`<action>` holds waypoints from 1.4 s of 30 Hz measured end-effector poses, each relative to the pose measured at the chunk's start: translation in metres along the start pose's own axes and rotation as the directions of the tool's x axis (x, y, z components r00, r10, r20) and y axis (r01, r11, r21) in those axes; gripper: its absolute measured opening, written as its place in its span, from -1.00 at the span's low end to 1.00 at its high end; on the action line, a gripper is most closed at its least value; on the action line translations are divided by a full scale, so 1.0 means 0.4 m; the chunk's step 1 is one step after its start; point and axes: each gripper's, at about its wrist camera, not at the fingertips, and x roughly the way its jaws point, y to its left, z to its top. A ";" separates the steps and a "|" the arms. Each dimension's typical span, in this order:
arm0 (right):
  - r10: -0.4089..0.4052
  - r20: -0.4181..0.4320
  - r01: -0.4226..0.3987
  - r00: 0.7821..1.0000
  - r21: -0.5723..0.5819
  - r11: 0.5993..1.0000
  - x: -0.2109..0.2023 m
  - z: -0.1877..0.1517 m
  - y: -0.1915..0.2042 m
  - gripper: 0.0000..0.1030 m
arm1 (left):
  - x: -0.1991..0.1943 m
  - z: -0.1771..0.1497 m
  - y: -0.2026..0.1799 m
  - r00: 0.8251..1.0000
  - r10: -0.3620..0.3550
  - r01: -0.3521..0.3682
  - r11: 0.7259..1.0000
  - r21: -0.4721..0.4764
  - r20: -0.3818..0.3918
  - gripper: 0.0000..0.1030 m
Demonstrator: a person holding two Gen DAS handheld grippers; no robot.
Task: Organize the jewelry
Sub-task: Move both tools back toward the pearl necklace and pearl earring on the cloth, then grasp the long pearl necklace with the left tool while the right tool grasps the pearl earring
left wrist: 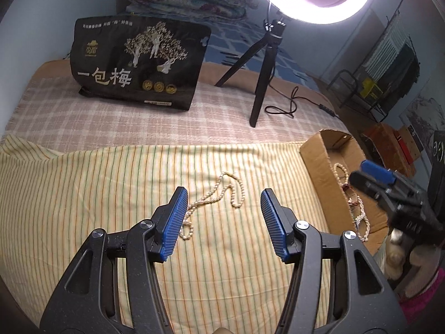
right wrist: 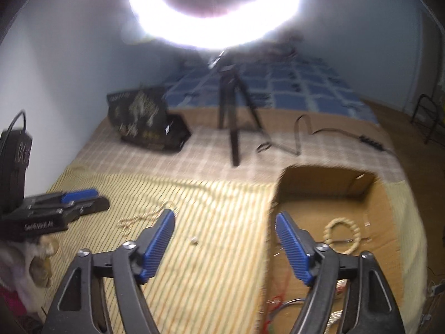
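The left gripper point(left wrist: 224, 208) is held wide open and empty above the striped cloth point(left wrist: 111, 189), with the pearl necklace point(left wrist: 222, 192) lying loose on the fabric between and just ahead of its blue ribbed pads, one end of the strand trailing past the left pad; the step in hand is judged to be the pick-up of this strand for transfer into the cardboard box point(left wrist: 319, 167) just beside it on the right. A good grasp would be made where the strand doubles over itself, so that several beads are caught at once, and the jaws would best be lowered until the pads nearly brush the cloth before being closed (a pinch taken too high is likely to slide off the round, smooth beads, and one taken too deep may gather the soft fabric). The right gripper point(right wrist: 225, 232) is likewise spread open with nothing held, poised over the near wall of the box, inside which a beaded bracelet point(right wrist: 342, 235), further pearls and some thin red wire-like pieces are seen, though blur hides their detail. A small pale object point(right wrist: 193, 240), too tiny to identify, lies on the cloth between its pads. The box is plain corrugated card, stiff and matte; the cloth is thin, finely striped and slightly wrinkled
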 end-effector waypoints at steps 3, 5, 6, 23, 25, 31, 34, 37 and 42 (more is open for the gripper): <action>0.018 -0.037 -0.019 0.999 -0.020 1.000 0.035 -0.020 0.027 0.40 | 0.018 -0.001 0.005 1.000 0.007 -0.007 1.000 0.009 -0.016 0.08; 0.010 -0.061 -0.013 0.998 -0.039 0.999 0.060 -0.035 0.043 0.40 | 0.031 -0.005 0.007 1.000 0.016 -0.016 1.000 0.018 -0.025 0.08; 0.004 -0.075 -0.008 0.997 -0.048 0.999 0.074 -0.044 0.051 0.39 | 0.040 -0.007 0.009 0.999 0.024 -0.024 0.999 0.025 -0.032 0.08; 0.018 -0.218 -0.044 0.976 -0.113 0.993 0.206 -0.092 0.100 -0.01 | 0.145 -0.043 0.016 0.990 0.083 -0.072 0.992 0.102 -0.112 -0.05; 0.019 -0.229 -0.044 0.973 -0.108 0.993 0.217 -0.094 0.095 -0.03 | 0.151 -0.045 0.015 0.989 0.091 -0.078 0.990 0.114 -0.116 -0.05; 0.019 -0.244 -0.047 0.970 -0.106 0.993 0.235 -0.095 0.093 -0.05 | 0.171 -0.049 0.008 0.987 0.100 -0.081 0.986 0.143 -0.125 -0.05; 0.011 -0.254 -0.041 0.967 -0.114 0.993 0.246 -0.098 0.098 -0.05 | 0.184 -0.050 0.000 0.985 0.109 -0.087 0.983 0.164 -0.131 -0.07; 0.002 -0.255 -0.033 0.967 -0.115 0.993 0.250 -0.099 0.100 -0.05 | 0.203 -0.050 -0.003 0.982 0.120 -0.093 0.980 0.177 -0.143 -0.18; -0.003 -0.255 -0.022 0.967 -0.095 0.995 0.257 -0.097 0.100 -0.05 | 0.223 -0.042 0.002 0.981 0.139 -0.112 0.976 0.185 -0.137 -0.18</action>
